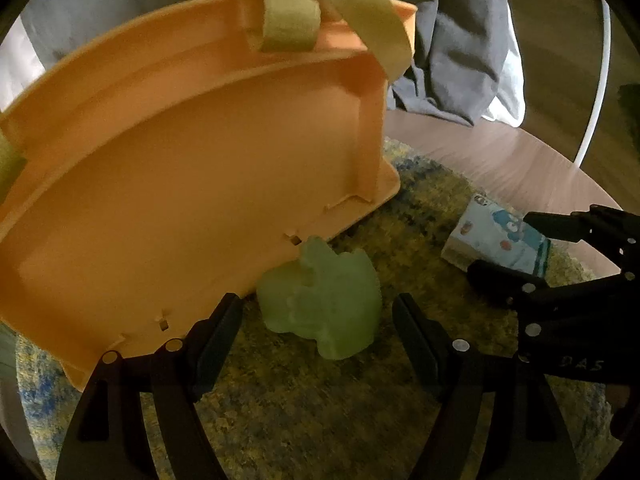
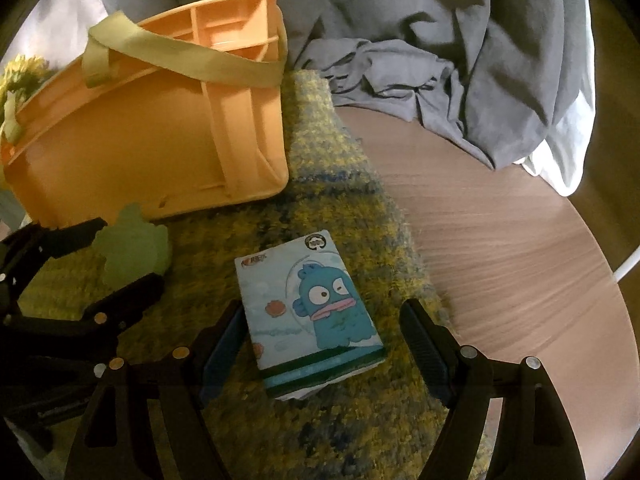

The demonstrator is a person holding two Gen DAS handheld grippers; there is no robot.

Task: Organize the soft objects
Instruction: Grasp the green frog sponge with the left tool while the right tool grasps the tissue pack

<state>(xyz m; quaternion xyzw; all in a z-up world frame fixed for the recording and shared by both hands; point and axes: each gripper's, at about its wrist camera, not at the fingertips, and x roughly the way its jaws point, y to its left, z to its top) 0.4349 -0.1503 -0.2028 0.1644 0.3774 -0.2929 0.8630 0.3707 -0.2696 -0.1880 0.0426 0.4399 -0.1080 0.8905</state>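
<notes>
A pale green soft toy (image 1: 324,300) lies on a yellow-blue shaggy mat (image 1: 320,408), touching the side of an orange plastic basket (image 1: 180,184) with yellow-green fabric handles (image 1: 320,12). My left gripper (image 1: 318,344) is open, its fingers either side of the toy without touching it. A light-blue tissue pack with a blue cartoon fish (image 2: 316,316) lies on the mat (image 2: 340,432). My right gripper (image 2: 324,356) is open around the pack. The toy (image 2: 132,248), the basket (image 2: 152,132) and the left gripper (image 2: 100,256) show in the right wrist view. The pack (image 1: 496,240) and the right gripper (image 1: 532,248) show in the left wrist view.
The mat lies on a round wooden table (image 2: 500,232). A crumpled grey cloth (image 2: 420,52) is heaped at the table's far edge, over something white (image 2: 568,152). A white curved rod (image 1: 596,92) stands at the right.
</notes>
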